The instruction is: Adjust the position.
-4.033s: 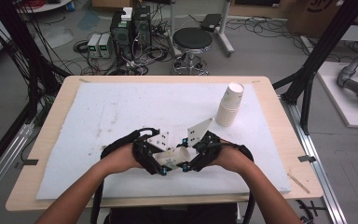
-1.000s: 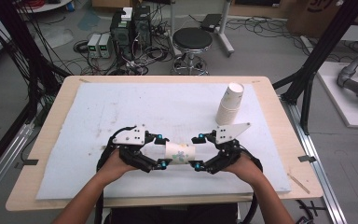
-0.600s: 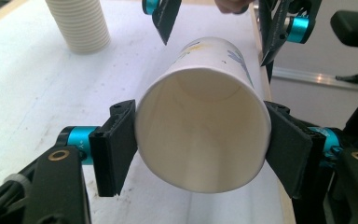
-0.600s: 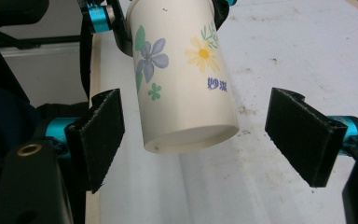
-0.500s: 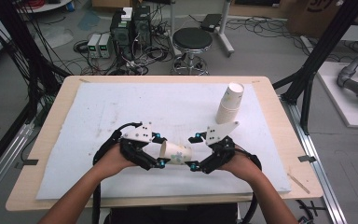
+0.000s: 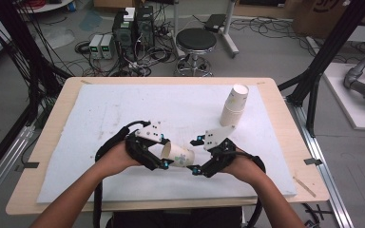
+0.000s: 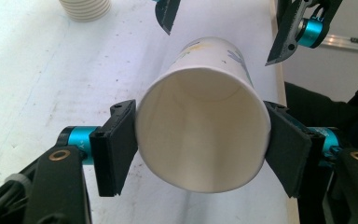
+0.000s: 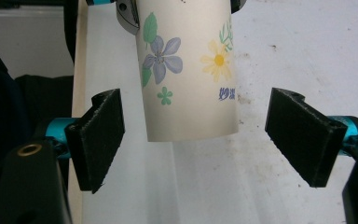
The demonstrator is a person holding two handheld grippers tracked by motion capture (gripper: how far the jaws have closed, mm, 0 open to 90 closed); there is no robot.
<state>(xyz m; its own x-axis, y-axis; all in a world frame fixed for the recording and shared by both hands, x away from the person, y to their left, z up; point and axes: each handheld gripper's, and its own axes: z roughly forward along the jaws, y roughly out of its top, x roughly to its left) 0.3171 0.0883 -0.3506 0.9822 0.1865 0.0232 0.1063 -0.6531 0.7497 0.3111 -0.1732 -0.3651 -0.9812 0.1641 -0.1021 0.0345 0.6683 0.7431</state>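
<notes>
A white paper cup (image 6: 178, 155) printed with flowers lies on its side in the air just above the white mat (image 6: 123, 109). My left gripper (image 6: 164, 153) is shut on it near the rim. In the left gripper view both pads (image 7: 116, 144) press the sides of the cup (image 7: 205, 135), whose mouth faces the camera. My right gripper (image 6: 196, 154) faces it from the right. In the right gripper view its jaws (image 8: 196, 140) stand open on either side of the base of the cup (image 8: 189, 70), apart from it.
A stack of paper cups (image 6: 234, 107) stands upside down at the back right of the mat, also at the top left of the left gripper view (image 7: 85, 8). The wooden table's front edge (image 6: 147, 204) is just below the hands. A stool and equipment stand beyond the table.
My left gripper has risen slightly and shifted right with the cup. The right gripper has stayed about where it was, open around the cup's base. Four seconds ago the hands were closer together.
</notes>
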